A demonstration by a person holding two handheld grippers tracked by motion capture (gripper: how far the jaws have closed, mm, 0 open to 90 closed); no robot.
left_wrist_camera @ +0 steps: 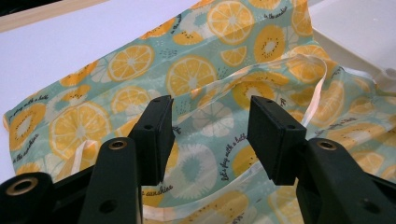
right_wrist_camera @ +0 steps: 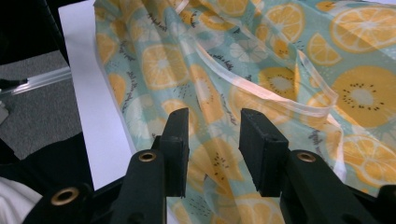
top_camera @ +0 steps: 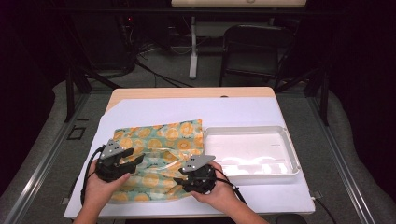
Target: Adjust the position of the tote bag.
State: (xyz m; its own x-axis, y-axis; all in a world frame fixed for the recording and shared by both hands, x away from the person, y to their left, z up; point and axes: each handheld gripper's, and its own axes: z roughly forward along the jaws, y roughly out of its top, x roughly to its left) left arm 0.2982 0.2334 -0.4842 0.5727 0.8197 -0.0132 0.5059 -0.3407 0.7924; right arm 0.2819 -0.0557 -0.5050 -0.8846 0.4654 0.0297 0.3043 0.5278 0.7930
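A thin bag (top_camera: 159, 158) with orange slices and kiwi slices printed on it is lying flat on the white table cover (top_camera: 154, 112). It is sitting near the front of the table, just left of a white tray (top_camera: 292, 154). The bag's right edge is right beside the tray's left wall.

The left gripper (top_camera: 122, 164) is hovering over the left part of the bag. In the left gripper view, the left gripper (left_wrist_camera: 210, 140) is holding its two black jaws apart, and nothing is sitting between them. The bag (left_wrist_camera: 196, 74) is lying just under them, and its see-through top strip is lifting up a little.

The right gripper (top_camera: 184, 179) is hovering over the near right part of the bag. In the right gripper view, the right gripper (right_wrist_camera: 214, 149) is also keeping its jaws spread, with nothing pinched. The bag (right_wrist_camera: 261, 70) is lying wrinkled below them, close to the near edge of the table cover (right_wrist_camera: 93, 93).
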